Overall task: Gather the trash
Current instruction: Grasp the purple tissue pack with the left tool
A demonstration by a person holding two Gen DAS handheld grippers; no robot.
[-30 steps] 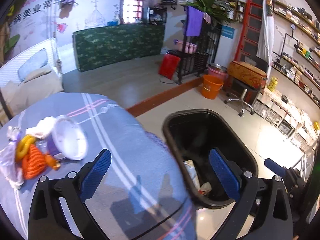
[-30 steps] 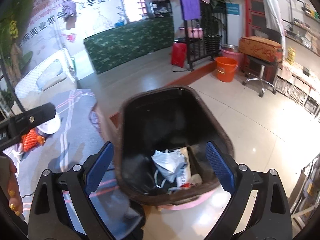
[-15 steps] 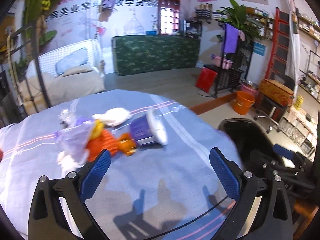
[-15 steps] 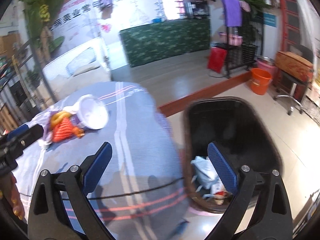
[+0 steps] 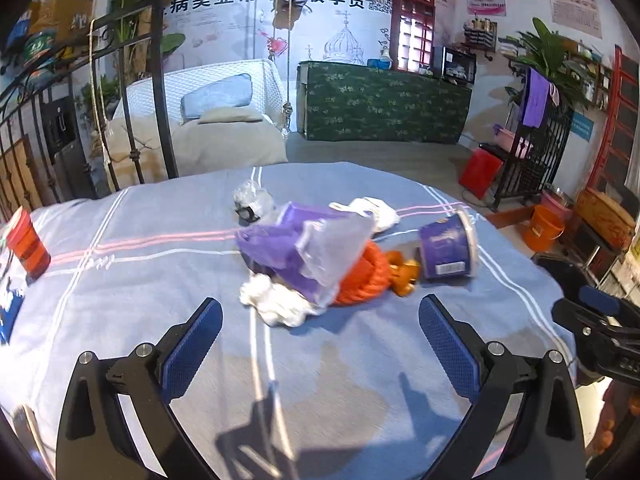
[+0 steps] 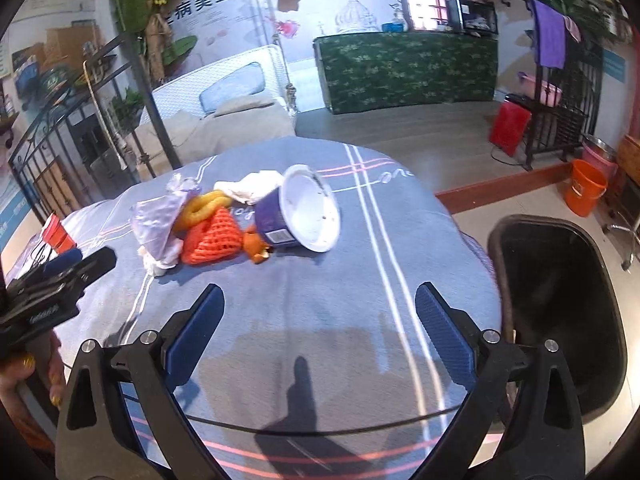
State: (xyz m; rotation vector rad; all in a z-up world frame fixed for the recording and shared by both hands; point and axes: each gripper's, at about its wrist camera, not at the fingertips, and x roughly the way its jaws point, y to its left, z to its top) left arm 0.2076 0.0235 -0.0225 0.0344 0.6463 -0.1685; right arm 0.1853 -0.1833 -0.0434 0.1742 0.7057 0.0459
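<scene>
Your trash sits in one heap on the blue striped tablecloth (image 5: 132, 292): one purple tub (image 6: 298, 214), one orange mesh net (image 6: 214, 236), one purple plastic bag (image 5: 308, 250), two white tissue wads. The tub lies on its side at the heap's right edge, long axis across the table, open mouth toward the black bin (image 6: 560, 320). Your left gripper (image 5: 320, 344) and right gripper (image 6: 318, 334) hover near the heap, jaws spread wide, empty.
</scene>
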